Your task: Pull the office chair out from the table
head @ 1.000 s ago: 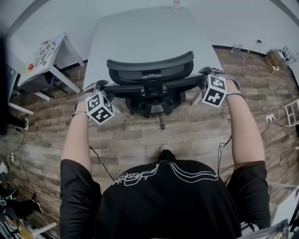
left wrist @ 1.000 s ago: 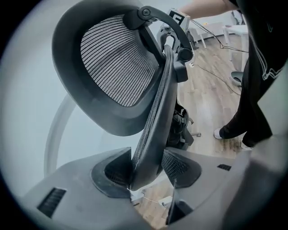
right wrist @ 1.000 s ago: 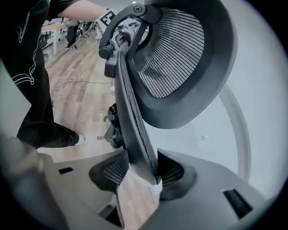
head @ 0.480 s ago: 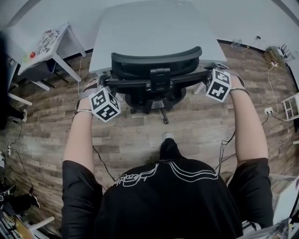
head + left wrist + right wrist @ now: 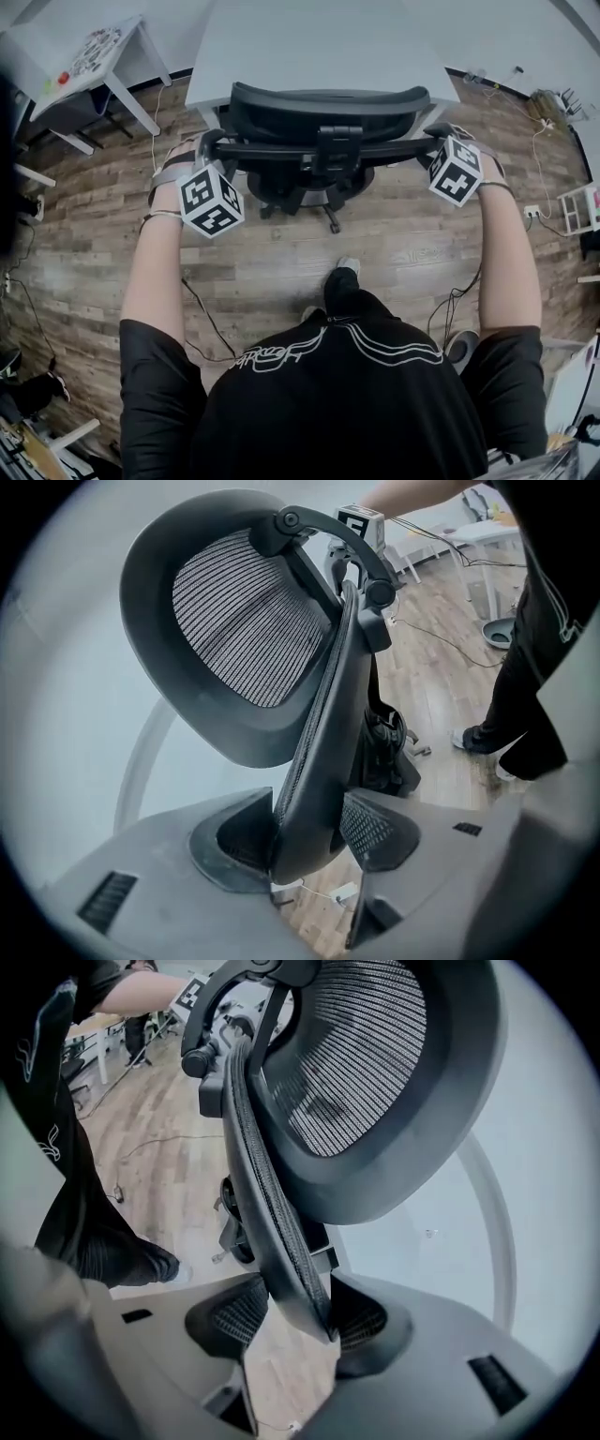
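1. Since a second ago, in the head view, the office chair (image 5: 323, 141) has rolled out from the worktop (image 5: 309, 47) toward the person. Its headrest (image 5: 328, 98) now sits at the worktop's near edge, where before it lay further over the top. The wheeled base (image 5: 300, 197) shows on the floor (image 5: 281, 272), just clear of the worktop. The left gripper (image 5: 208, 155) and right gripper (image 5: 433, 139) have come away from the worktop with the chair, one at each end of the backrest (image 5: 272, 150).
2. In the left gripper view, the fingers (image 5: 375, 832) stand fairly wide yet clamp the backrest's side rim, which fills the gap between them.
3. In the right gripper view, the fingers (image 5: 361, 1321) grip the opposite side rim in the same way, also fairly wide.
4. By my reading, the pull is working and is well along. The seat probably still sits close to the worktop, so a little more travel away from it seems needed before the chair stands free.
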The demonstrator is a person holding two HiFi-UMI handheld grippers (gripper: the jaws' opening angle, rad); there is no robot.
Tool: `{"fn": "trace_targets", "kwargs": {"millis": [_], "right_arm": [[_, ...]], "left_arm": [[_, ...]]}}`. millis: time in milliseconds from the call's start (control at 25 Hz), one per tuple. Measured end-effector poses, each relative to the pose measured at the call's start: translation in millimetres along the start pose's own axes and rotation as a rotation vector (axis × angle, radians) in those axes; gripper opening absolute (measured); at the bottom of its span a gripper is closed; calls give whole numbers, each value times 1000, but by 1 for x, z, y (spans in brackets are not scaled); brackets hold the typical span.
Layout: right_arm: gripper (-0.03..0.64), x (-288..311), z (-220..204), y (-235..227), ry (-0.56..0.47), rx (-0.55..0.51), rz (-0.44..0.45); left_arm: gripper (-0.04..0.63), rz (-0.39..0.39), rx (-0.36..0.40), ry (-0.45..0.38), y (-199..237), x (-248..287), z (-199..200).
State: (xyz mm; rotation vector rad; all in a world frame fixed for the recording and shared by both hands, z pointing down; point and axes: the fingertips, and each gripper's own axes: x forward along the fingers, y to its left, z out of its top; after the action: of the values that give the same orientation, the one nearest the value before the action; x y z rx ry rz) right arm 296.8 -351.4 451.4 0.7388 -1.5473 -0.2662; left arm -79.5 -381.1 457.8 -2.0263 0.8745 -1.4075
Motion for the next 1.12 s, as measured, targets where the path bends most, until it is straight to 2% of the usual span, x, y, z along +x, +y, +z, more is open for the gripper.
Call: {"fn": "trace_targets", "kwargs": {"millis": [240,600,1120], "right_arm": [[218,-15,2,5,-1,10,3],[218,-41,0,26,9,11,-16],[218,-87,-15,113,13,8,-46]], "left_arm": [[206,-47,-2,25,-1,-12,-1],[206,-39,-14,10,-17,-45,-1],[206,-32,-32,36,-88,-113,-14]]}}
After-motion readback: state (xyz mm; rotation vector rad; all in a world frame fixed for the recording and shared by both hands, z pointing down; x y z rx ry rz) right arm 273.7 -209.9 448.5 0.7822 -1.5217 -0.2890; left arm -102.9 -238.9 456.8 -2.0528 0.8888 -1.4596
